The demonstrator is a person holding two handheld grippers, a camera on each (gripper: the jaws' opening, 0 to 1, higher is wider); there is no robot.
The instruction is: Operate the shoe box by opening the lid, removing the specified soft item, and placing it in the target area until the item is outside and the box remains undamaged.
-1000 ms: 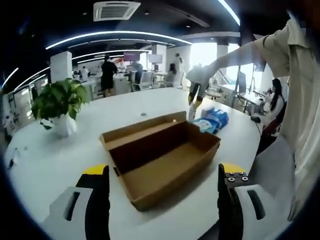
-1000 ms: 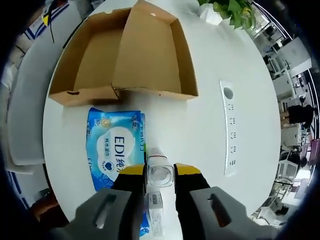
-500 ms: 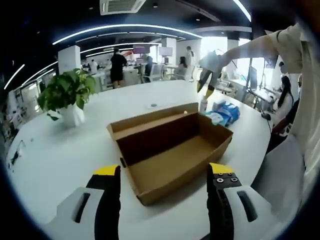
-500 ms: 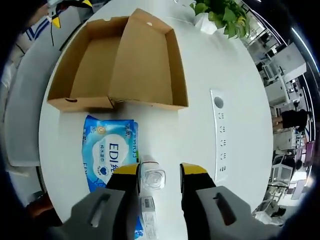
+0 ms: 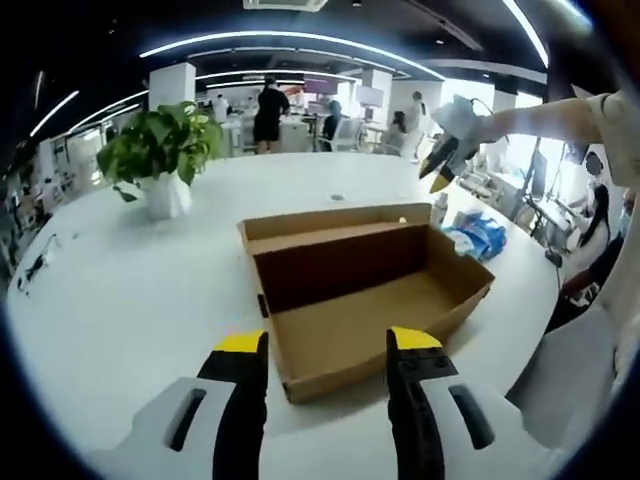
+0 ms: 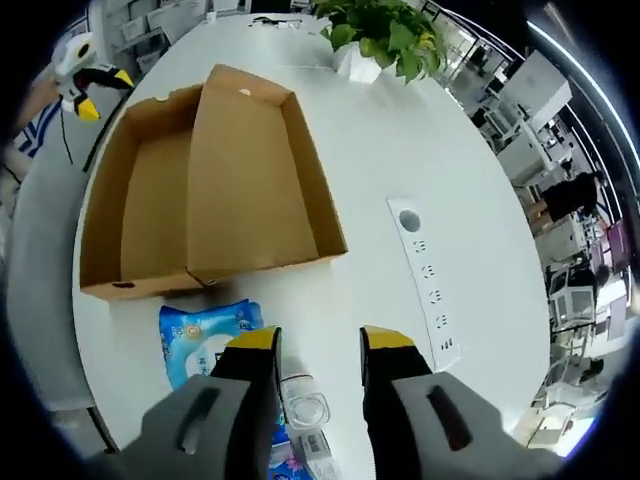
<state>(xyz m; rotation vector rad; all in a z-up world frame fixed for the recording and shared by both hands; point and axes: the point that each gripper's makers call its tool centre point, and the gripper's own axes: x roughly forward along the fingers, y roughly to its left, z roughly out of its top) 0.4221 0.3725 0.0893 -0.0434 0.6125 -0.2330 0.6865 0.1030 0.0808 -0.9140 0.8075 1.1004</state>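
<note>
the left gripper (image 5: 327, 345) is hovering low with its yellow-tipped jaws parted and nothing between them. the right gripper (image 6: 320, 340) is pointing downward, jaws apart and gripping nothing; it is also showing raised at the end of the person's outstretched sleeve (image 5: 560, 112).

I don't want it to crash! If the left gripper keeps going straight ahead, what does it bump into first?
Most likely the open shoe box: its near cardboard wall sits right ahead between the left gripper jaws. Depth is hard to judge.
</note>
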